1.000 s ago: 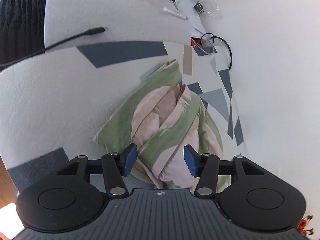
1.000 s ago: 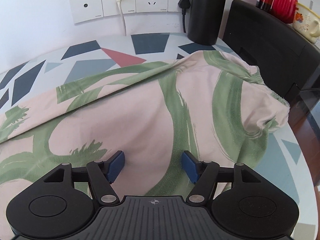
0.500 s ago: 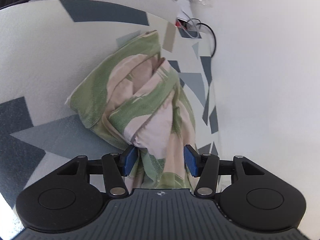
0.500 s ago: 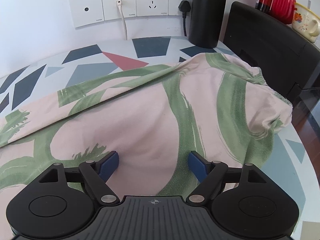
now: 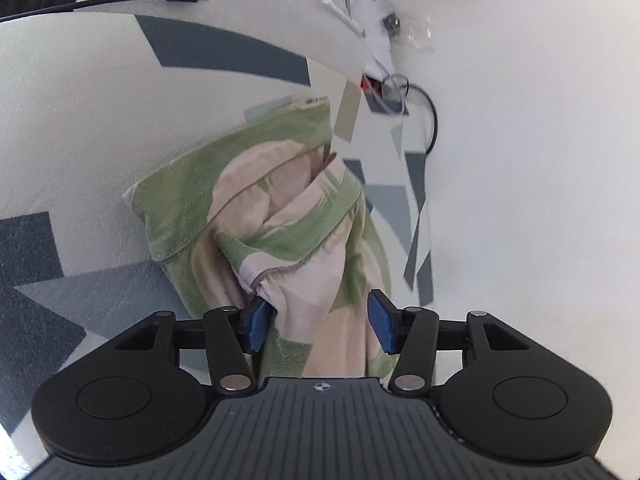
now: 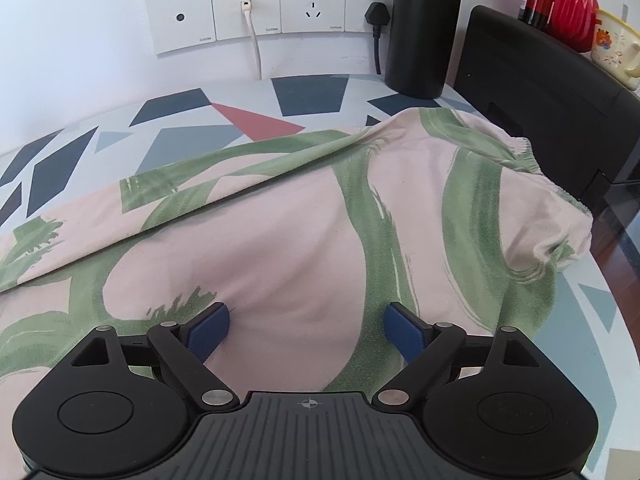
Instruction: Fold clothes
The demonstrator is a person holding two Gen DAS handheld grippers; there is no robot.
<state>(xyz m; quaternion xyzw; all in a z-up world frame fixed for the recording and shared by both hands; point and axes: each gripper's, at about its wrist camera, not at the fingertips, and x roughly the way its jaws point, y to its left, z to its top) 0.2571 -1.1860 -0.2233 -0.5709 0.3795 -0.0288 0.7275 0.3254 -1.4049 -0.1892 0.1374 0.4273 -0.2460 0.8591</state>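
A pink garment with green leaf print lies on a table with a geometric-patterned cloth. In the left wrist view its bunched leg end (image 5: 280, 216) stretches away from my left gripper (image 5: 320, 324), which is open with cloth lying between its blue pads. In the right wrist view the garment's broad part (image 6: 304, 232) spreads across the table, its elastic waistband (image 6: 560, 184) at the right edge. My right gripper (image 6: 306, 326) is open, its pads straddling a raised fold of the fabric.
A black cylinder (image 6: 424, 28), wall sockets with plugged cables (image 6: 252, 12) and a black chair back (image 6: 540, 92) stand behind the table. A red vase (image 6: 572, 4) is at far right. Cables and small clutter (image 5: 380, 40) lie beyond the garment in the left view.
My right gripper's jaws have opened wider over the fabric. The left gripper's view has swung over the garment's bunched end, with cloth staying between its pads.
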